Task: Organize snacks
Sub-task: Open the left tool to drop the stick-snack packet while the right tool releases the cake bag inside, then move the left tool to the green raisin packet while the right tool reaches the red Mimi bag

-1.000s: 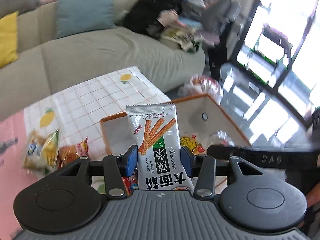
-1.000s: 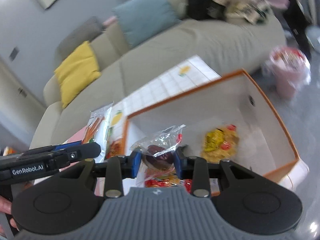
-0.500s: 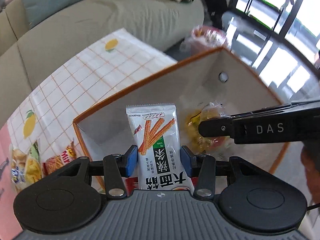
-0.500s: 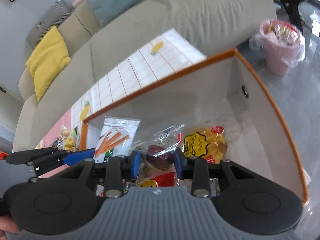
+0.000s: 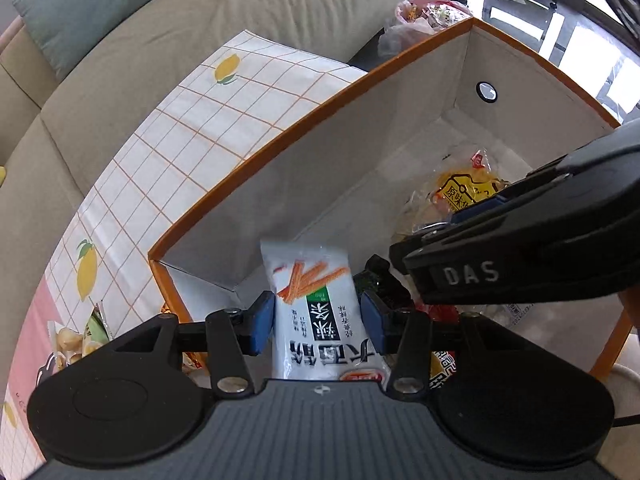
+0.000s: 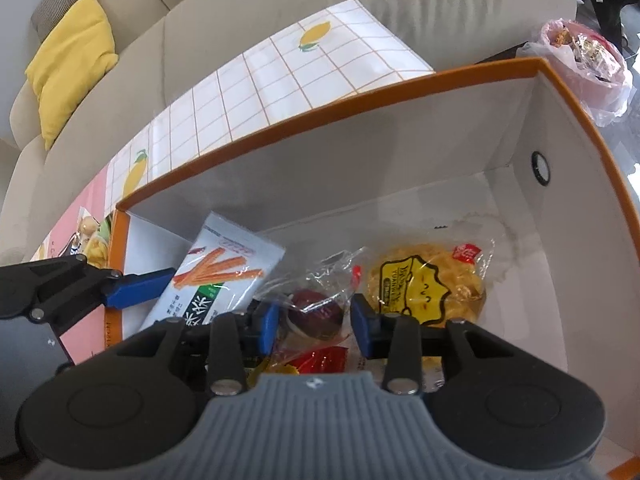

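Note:
My left gripper is shut on a white noodle-stick snack packet and holds it inside the orange-rimmed white box. That packet also shows in the right wrist view. My right gripper is shut on a clear packet with a dark red snack, low inside the same box. A yellow snack bag lies on the box floor to the right; it also shows in the left wrist view. The right gripper's body crosses the left wrist view.
The box stands on a lemon-print checked tablecloth. More snack bags lie on the cloth left of the box. A beige sofa with a yellow cushion is behind. A pink bin with a bag stands at the right.
Both grippers have moved down and forward into the box with their packets. The left packet now tilts away. The jaws look slightly wider on both.

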Demonstrator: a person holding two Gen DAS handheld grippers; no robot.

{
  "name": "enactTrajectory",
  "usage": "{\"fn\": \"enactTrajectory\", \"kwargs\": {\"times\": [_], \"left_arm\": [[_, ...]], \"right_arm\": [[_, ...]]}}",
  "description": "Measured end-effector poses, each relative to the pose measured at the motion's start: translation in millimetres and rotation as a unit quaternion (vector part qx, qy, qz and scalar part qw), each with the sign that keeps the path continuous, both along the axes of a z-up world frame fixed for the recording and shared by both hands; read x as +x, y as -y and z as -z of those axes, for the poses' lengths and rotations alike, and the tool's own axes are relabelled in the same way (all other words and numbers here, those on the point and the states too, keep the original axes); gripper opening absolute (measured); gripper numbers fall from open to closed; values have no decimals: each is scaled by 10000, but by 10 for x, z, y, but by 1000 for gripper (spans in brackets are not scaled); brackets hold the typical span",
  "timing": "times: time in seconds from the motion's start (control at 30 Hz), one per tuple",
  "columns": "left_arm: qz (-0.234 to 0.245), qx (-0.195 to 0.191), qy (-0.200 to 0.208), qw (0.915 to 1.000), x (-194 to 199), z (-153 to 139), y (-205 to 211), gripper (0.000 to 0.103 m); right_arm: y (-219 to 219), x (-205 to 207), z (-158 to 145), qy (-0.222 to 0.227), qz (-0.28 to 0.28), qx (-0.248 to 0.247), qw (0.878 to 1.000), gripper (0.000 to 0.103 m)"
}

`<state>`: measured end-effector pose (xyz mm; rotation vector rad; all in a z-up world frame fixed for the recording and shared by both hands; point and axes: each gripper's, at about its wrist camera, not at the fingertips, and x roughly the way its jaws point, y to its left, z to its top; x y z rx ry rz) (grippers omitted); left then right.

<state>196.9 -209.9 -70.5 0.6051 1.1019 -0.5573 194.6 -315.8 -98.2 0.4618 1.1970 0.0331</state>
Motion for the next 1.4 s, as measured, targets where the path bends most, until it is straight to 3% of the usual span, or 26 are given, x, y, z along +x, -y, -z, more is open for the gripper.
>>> {"fn": "enactTrajectory", "kwargs": {"times": [0.17,0.3,0.4,0.73,0.87,1.13,1.4], "left_arm": [[-21,-112,-67,9999,6,-20,-26,59],[-21,-127,-10,9999,-22,-63,-47,61],[-7,-177,73,9998,-80,-161,-88,70],[-468,-774,162,9958,-289,-579,-416,71],[-880,-1240,187,9882,-393,-786,-671,71],[-1498,-1772,805,9694,-716,-1115,-1138,71],[-2185,-2142,1280,9434,-1074,-1134,-1735,73]], "right_arm": [[-31,-1,32,-52,-22,-49,10000,44],[-82,-11,-18,-2,-64,-197,9998,60],[-102,-39,-77,36,-65,-365,9993,71],[-165,-256,-364,234,105,-388,9989,84],[-256,-380,-540,452,141,-371,9982,85],[-558,-761,-898,1318,221,-488,9898,90],[-1052,-1209,-1019,2127,0,-524,9757,92]]}}
